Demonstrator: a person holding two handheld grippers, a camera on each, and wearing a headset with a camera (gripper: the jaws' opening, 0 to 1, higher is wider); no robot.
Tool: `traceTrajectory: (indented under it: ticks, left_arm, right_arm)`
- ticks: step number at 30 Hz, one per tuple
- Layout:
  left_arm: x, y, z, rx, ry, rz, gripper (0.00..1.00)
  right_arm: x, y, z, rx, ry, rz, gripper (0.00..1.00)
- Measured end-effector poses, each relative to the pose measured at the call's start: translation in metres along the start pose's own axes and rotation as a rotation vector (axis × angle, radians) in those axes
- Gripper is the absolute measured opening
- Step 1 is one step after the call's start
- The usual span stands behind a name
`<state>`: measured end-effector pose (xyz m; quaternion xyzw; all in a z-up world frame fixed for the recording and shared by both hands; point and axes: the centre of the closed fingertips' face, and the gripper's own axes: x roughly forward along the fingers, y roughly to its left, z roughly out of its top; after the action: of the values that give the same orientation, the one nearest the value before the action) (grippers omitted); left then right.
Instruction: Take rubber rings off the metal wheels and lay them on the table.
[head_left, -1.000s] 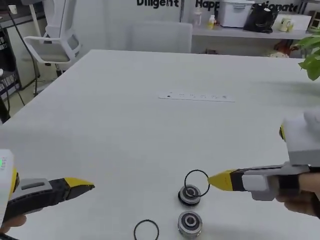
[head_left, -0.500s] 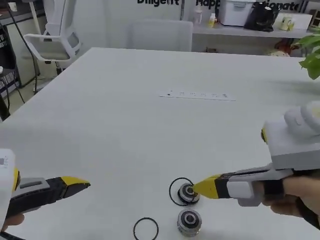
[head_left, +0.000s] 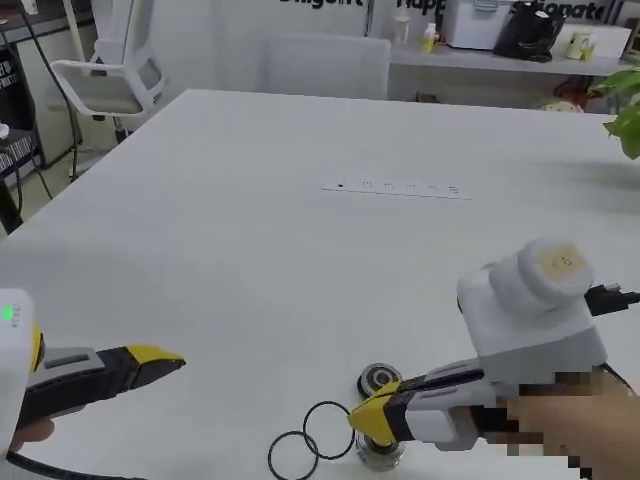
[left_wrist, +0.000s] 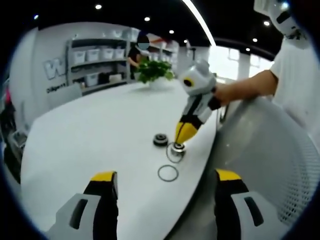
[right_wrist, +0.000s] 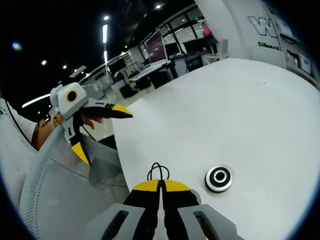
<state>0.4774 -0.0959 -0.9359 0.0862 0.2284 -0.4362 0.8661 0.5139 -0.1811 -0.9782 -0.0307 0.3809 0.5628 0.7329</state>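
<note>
Since a second ago the right gripper (head_left: 365, 418) has swung left and back toward the person. It has come off the far wheel (head_left: 380, 380) to sit over the near wheel (head_left: 381, 456), and it has carried the rubber ring (head_left: 325, 415) along. That ring stood by the far wheel then; it now hangs off the left side of the gripper's tip. The jaws are pressed together with the ring pinched between them, plain in the right gripper view. Whether the ring's lower edge touches the table (head_left: 250, 250) I cannot tell.

A second ring (head_left: 292, 456) lies flat just left of the held one, nearer the person, and the two overlap in the head view. Wheels and rings all sit close to the table's near edge, where a mesh chair (left_wrist: 270, 150) stands right alongside.

Well off to the left, the left gripper (head_left: 160, 362) hovers with its jaws apart. Ahead of both grippers open white tabletop stretches away to a socket strip (head_left: 395, 189), well beyond.
</note>
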Motion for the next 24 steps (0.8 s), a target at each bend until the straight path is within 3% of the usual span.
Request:
traceTrajectory:
  ticks: [7,15,18,24]
  left_arm:
    - [-0.001,0.003,0.003,-0.009,-0.023,0.015,0.78]
    - [-0.001,0.002,0.002,-0.019,-0.021,0.011,0.77]
    - [-0.001,0.003,0.003,-0.019,-0.022,0.016,0.77]
    - [0.0,0.001,0.0,-0.018,-0.006,0.005,0.77]
  right_arm:
    - [0.011,-0.001,-0.006,-0.04,0.03,-0.017,0.0]
    - [0.016,-0.005,-0.013,-0.109,0.07,-0.046,0.0]
    - [0.016,-0.01,-0.018,-0.157,0.104,-0.079,0.0]
    - [0.017,-0.012,-0.016,-0.218,0.098,-0.099,0.0]
